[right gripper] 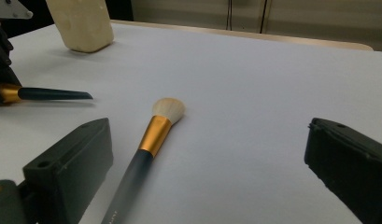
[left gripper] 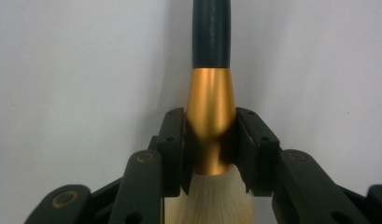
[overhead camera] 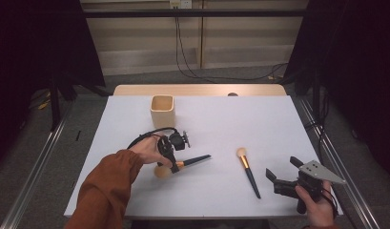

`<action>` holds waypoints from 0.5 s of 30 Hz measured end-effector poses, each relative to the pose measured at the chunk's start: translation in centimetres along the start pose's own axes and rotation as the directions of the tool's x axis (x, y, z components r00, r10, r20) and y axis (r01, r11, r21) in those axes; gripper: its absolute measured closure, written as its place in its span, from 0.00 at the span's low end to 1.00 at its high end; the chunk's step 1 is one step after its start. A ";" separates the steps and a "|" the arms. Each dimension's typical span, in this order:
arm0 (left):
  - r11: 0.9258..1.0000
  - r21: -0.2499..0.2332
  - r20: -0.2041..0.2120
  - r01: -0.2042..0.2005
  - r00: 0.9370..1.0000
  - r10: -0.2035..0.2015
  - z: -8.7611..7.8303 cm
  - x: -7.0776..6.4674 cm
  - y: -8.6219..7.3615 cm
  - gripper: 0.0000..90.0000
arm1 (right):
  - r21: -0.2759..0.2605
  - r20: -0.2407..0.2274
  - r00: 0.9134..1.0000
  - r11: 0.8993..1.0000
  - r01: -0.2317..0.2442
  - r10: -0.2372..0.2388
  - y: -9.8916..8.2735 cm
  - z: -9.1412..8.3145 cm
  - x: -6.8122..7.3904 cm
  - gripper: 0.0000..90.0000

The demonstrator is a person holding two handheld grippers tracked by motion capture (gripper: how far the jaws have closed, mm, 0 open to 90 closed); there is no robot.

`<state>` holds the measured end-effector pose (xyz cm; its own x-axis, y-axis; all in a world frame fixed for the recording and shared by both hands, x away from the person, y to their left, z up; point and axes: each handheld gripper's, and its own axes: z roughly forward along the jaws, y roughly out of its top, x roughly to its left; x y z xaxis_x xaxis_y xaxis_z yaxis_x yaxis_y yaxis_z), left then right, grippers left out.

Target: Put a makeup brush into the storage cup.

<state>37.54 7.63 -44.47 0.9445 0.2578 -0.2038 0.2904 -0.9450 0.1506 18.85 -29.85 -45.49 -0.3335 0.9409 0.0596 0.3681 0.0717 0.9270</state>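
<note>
I'm seeing the right hand-held gripper (overhead camera: 280,174) sitting near edge, jaws spread wide, gripping nothing. Second makeup brush (overhead camera: 248,171) lying on the white table (overhead camera: 259,124) just beyond. Left hand-held gripper (overhead camera: 169,162) clamping another makeup brush (left gripper: 210,88) by its gold ferrule. Beige cup (overhead camera: 162,110) standing farthest.

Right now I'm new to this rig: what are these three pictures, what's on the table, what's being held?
No robot here: a person holds a two-fingered gripper in each hand. One picture looks down from above the table; the other two come from cameras riding on each gripper. The left gripper is shut on the gold collar of a brush. The right gripper is open, holding nothing, with a second brush lying on the white table ahead of it. A cream cup stands farther back.
</note>
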 end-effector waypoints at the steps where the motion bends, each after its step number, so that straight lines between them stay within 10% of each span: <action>1: 1.000 -0.002 -0.002 0.002 1.000 -0.002 -0.2 0.1 0.0 0.72 | 0.000 0.000 1.000 1.000 0.001 -0.001 0.0 0.0 0.0 0.01; 6: 0.997 -0.076 -0.001 0.026 1.000 -0.027 -1.0 0.4 -0.3 0.72 | -0.003 0.002 1.000 1.000 -0.001 0.001 0.0 -0.1 0.0 0.01; 15: 0.960 -0.265 0.049 0.089 0.996 -0.079 -3.0 1.0 -1.9 0.72 | -0.004 0.002 1.000 1.000 -0.003 0.003 0.0 -0.1 0.0 0.01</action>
<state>38.45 10.28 -42.04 0.9100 0.3212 -0.2622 0.4037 -0.8308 0.3832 18.79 -29.84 -45.46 -0.3306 0.9418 0.0612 0.3659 0.0681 0.9282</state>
